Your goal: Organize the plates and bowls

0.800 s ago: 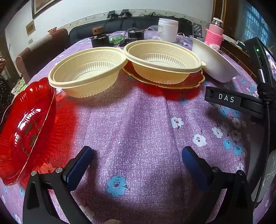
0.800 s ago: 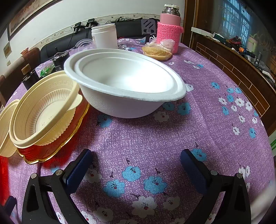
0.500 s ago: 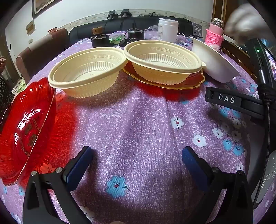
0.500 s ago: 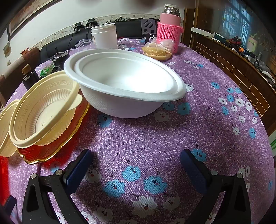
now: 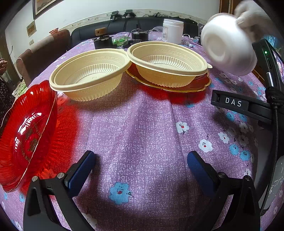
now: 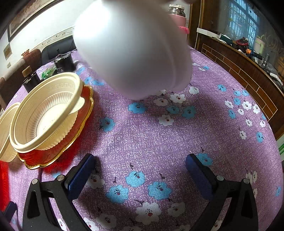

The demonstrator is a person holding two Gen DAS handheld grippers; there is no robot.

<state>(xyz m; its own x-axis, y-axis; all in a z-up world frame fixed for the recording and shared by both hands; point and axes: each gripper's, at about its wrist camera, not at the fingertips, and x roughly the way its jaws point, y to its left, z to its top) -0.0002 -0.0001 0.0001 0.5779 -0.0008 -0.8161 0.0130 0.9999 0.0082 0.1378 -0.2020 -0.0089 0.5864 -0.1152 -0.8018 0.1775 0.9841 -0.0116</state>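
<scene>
- Left gripper and right gripper are standing spread wide, holding nothing.
- White bowl is hanging tilted in a gloved hand, well beyond the fingers.
- Two cream bowls are sitting ahead, one on a gold-rimmed plate.
- Red plate is lying left.

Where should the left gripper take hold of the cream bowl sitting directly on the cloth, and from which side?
Probably the near rim of the cream bowl, approached from above and in front. Its flat lip flares out past the ribbed wall, so one finger can go inside, one outside. The far right edge crowds the second cream bowl. The left gripper is open.
</scene>
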